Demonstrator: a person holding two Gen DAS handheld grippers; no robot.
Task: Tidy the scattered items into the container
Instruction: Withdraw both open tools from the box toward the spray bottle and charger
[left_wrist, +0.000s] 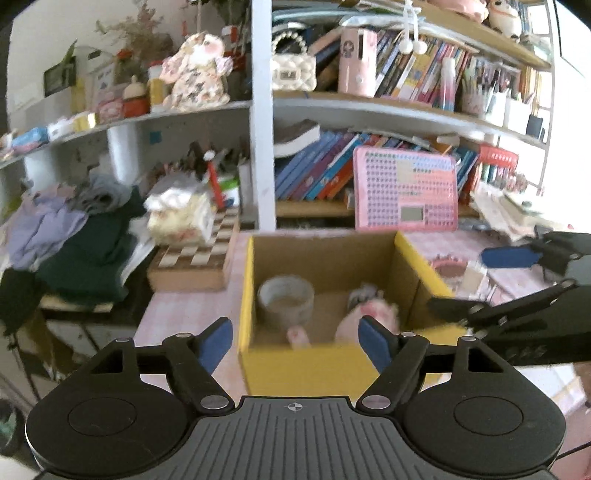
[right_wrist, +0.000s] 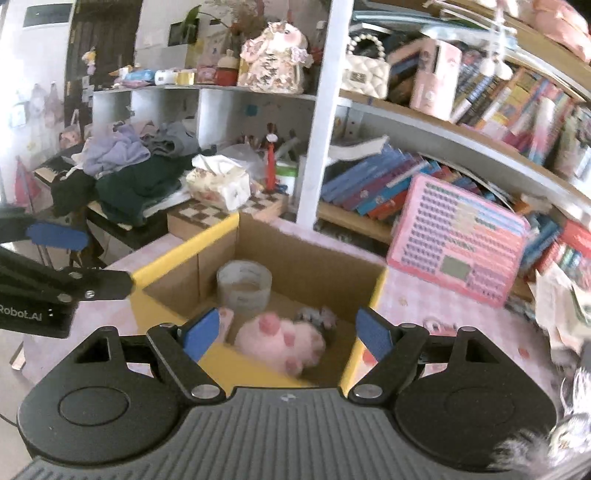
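Left wrist view: bookshelf (left_wrist: 406, 110) fills the upper frame, packed with books, a plush figure and a quilted bag. Pink tabletop (left_wrist: 177, 317) spans the lower middle. Clothes pile (left_wrist: 74, 240) lies at left of frame. Cardboard box with yellow outer walls (left_wrist: 306, 365) sits open at centre frame, on the tabletop. Pink keyboard toy (left_wrist: 406, 188) leans upright against the shelf, behind the box at upper right. Checkered board (left_wrist: 195, 258) lies left of the box, a tissue pack (left_wrist: 181, 214) on top of it. Inside the box: pink plush toy (right_wrist: 277, 341) lying toward the near right side, tape roll (right_wrist: 243, 286) standing at the far left corner; the two are apart. Left gripper (left_wrist: 295, 343) hovers at the box's near wall, jaws released, nothing between them. Right gripper (right_wrist: 288, 332) is likewise spread wide and empty, above the near edge of the box.
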